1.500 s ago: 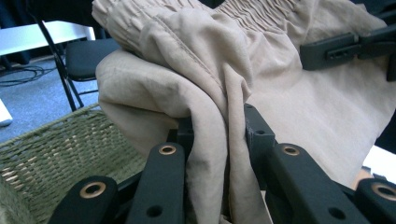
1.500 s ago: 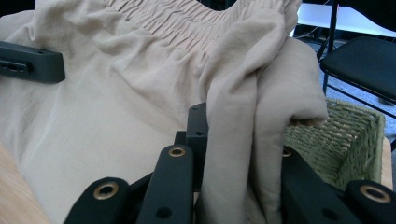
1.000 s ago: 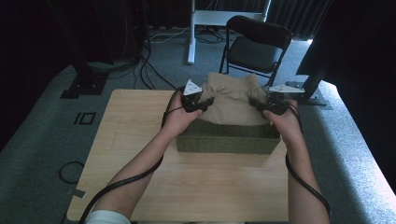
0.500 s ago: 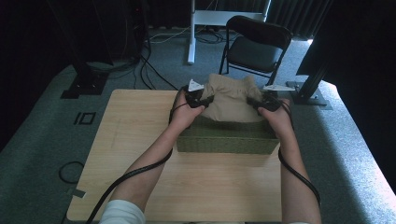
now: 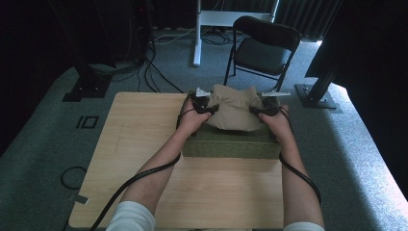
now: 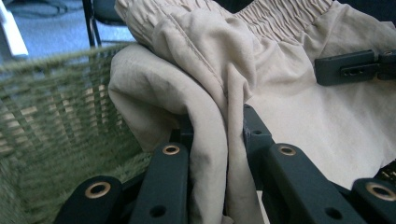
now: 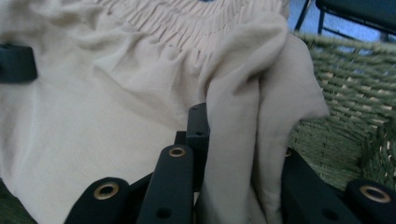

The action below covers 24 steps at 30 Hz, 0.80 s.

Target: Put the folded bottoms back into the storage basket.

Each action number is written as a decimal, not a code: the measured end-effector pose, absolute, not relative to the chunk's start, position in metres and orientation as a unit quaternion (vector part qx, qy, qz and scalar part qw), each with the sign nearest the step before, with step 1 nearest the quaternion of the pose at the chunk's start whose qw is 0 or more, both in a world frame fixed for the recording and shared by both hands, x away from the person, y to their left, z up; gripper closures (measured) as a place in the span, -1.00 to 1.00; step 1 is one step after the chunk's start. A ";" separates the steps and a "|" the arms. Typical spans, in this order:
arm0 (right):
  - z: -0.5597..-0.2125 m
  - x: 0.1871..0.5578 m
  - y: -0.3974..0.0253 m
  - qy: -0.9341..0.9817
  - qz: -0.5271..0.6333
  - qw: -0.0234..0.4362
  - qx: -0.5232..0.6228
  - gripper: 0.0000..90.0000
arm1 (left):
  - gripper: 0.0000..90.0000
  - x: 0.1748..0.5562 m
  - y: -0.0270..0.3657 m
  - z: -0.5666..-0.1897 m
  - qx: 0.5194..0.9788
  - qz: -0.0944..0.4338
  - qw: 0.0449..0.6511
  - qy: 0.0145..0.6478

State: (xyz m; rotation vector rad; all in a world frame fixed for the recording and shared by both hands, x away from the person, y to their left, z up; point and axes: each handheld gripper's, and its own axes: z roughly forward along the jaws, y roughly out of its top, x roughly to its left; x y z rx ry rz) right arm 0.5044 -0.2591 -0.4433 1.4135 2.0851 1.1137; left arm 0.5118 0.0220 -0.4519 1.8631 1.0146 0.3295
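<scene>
sleeves: short, white | left gripper (image 5: 208,107): black, brass-ringed screw holes | right gripper (image 5: 258,110): same, black cable, grey plate

In the left gripper view the beige garment (image 6: 280,107) ran off the top and right edges, and its fold covered the inner faces of the fingers (image 6: 163,182). The green basket (image 6: 56,116) was blurred at the left. The basket's inside lay hidden, perhaps wholly, under cloth in the high view.
</scene>
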 end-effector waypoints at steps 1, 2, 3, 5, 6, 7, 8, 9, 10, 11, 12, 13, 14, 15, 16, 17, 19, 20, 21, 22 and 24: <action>-0.445 0.506 -0.258 0.744 0.393 0.193 0.505 0.76 | 0.72 0.513 0.022 -0.455 0.765 0.136 0.472 0.417; -0.447 0.507 -0.257 0.745 0.388 0.192 0.507 0.76 | 0.72 0.514 0.021 -0.458 0.766 0.136 0.467 0.419; -0.449 0.508 -0.256 0.747 0.385 0.190 0.507 0.76 | 0.73 0.514 0.021 -0.461 0.767 0.134 0.463 0.424; -0.453 0.510 -0.256 0.748 0.381 0.186 0.511 0.76 | 0.72 0.516 0.020 -0.467 0.769 0.130 0.457 0.428; -0.456 0.510 -0.256 0.747 0.381 0.182 0.513 0.76 | 0.72 0.517 0.021 -0.470 0.771 0.126 0.450 0.432; -0.458 0.511 -0.255 0.748 0.380 0.178 0.515 0.76 | 0.73 0.519 0.020 -0.472 0.773 0.121 0.447 0.434; -0.461 0.511 -0.255 0.750 0.375 0.177 0.515 0.76 | 0.73 0.520 0.020 -0.474 0.773 0.118 0.446 0.435; -0.463 0.512 -0.254 0.752 0.371 0.175 0.517 0.76 | 0.73 0.520 0.021 -0.475 0.774 0.120 0.443 0.436; -0.466 0.512 -0.254 0.748 0.375 0.169 0.521 0.76 | 0.73 0.522 0.021 -0.477 0.775 0.121 0.441 0.437; -0.469 0.513 -0.254 0.746 0.377 0.166 0.524 0.76 | 0.72 0.523 0.022 -0.479 0.772 0.113 0.441 0.444; -0.472 0.513 -0.253 0.748 0.371 0.166 0.525 0.76 | 0.72 0.525 0.022 -0.480 0.770 0.107 0.441 0.448; -0.473 0.514 -0.252 0.750 0.365 0.169 0.525 0.76 | 0.72 0.526 0.020 -0.482 0.772 0.110 0.436 0.449; -0.475 0.515 -0.251 0.752 0.360 0.169 0.525 0.76 | 0.72 0.526 0.018 -0.483 0.778 0.116 0.428 0.446; -0.476 0.516 -0.250 0.754 0.355 0.170 0.526 0.76 | 0.72 0.526 0.016 -0.484 0.780 0.119 0.425 0.444; -0.477 0.517 -0.249 0.757 0.348 0.172 0.525 0.76 | 0.72 0.527 0.015 -0.486 0.783 0.119 0.422 0.442; -0.479 0.518 -0.249 0.759 0.344 0.172 0.526 0.76 | 0.72 0.528 0.015 -0.488 0.783 0.116 0.420 0.443; -0.482 0.520 -0.251 0.757 0.341 0.165 0.532 0.76 | 0.71 0.529 0.014 -0.493 0.783 0.112 0.420 0.444; -0.484 0.521 -0.252 0.755 0.342 0.162 0.536 0.76 | 0.70 0.530 0.013 -0.495 0.786 0.115 0.417 0.442; -0.486 0.522 -0.253 0.753 0.342 0.159 0.539 0.76 | 0.69 0.530 0.012 -0.497 0.789 0.115 0.415 0.439; -0.488 0.523 -0.254 0.752 0.340 0.156 0.543 0.76 | 0.68 0.530 0.010 -0.500 0.791 0.117 0.412 0.437; -0.493 0.525 -0.254 0.752 0.332 0.152 0.549 0.76 | 0.67 0.530 0.008 -0.506 0.797 0.116 0.404 0.434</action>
